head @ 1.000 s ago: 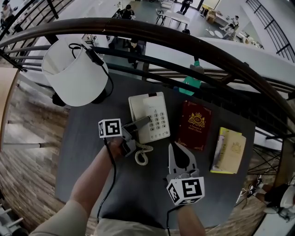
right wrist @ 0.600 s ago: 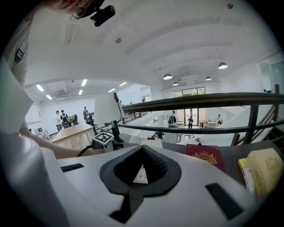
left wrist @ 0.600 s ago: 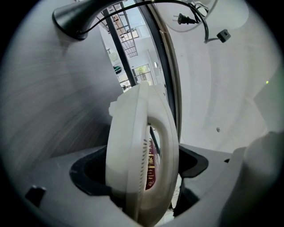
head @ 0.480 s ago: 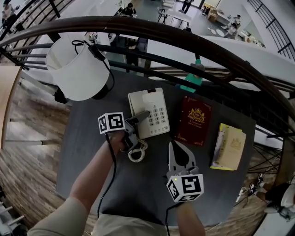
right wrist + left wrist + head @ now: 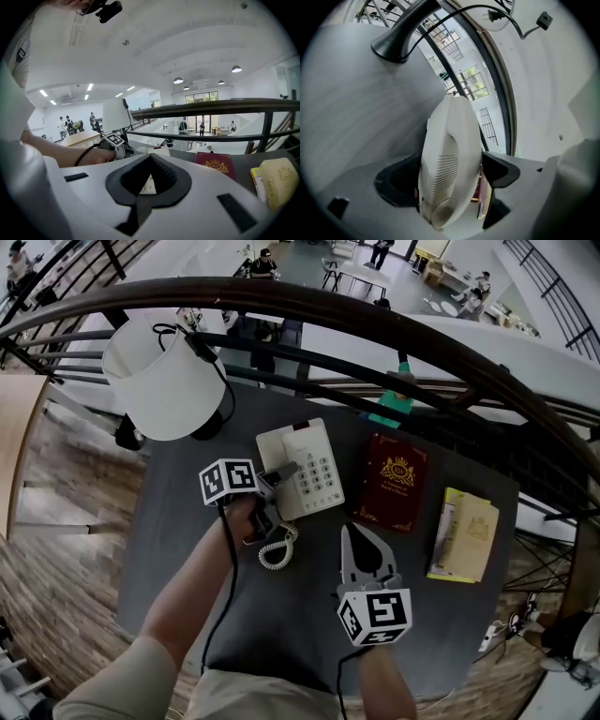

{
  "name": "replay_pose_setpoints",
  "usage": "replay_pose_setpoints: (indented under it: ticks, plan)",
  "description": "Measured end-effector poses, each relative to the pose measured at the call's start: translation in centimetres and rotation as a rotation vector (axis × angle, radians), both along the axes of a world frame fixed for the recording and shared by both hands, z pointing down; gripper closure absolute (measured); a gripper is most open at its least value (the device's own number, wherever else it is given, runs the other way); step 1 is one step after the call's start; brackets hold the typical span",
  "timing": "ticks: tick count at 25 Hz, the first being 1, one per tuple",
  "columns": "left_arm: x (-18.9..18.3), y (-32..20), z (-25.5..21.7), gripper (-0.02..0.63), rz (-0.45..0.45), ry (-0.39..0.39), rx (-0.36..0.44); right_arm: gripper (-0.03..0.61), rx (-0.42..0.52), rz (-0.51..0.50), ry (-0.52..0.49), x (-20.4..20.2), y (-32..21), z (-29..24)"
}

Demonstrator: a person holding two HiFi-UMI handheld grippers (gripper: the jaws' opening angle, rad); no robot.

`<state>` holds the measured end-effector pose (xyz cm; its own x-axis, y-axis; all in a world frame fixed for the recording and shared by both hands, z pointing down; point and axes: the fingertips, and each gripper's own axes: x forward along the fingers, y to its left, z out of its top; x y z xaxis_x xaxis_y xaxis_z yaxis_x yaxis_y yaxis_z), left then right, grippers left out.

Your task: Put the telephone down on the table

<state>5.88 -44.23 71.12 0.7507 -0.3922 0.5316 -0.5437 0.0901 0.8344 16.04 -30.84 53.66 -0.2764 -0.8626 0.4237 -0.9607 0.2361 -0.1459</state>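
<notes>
Our left gripper (image 5: pixel 449 174) pinches the cream handset (image 5: pixel 451 136) across its width. The handset's long axis runs out along the jaws, over the left edge of the telephone base (image 5: pixel 309 465). Bare table (image 5: pixel 164 521) lies just to its left, beside the coiled cord (image 5: pixel 275 552). Our right gripper (image 5: pixel 351 536) is pressed together on nothing and sits farther off, so we judge the left should do the lowering.

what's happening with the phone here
A person stands at a dark table with a tool in each hand. The left tool is shut on the white handset, holding it off the cradle at the front left edge of the phone base, with the coiled cord trailing onto the table. The right tool is shut and empty, well clear of the phone.
</notes>
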Motion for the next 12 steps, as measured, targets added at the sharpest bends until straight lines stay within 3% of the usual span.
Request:
replay_pose_setpoints:
  ticks: [6,12]
  plan:
    - [-1.3,-1.1,-2.0,0.192,-0.006,-0.029,0.013,0.578,0.006,-0.005,-0.021,-0.8,0.9,-0.7]
    - [-1.7,0.6,-4.4,0.192,-0.019,0.007,0.035,0.578,0.016,-0.005,-0.020,-1.1,2.1,-1.8]
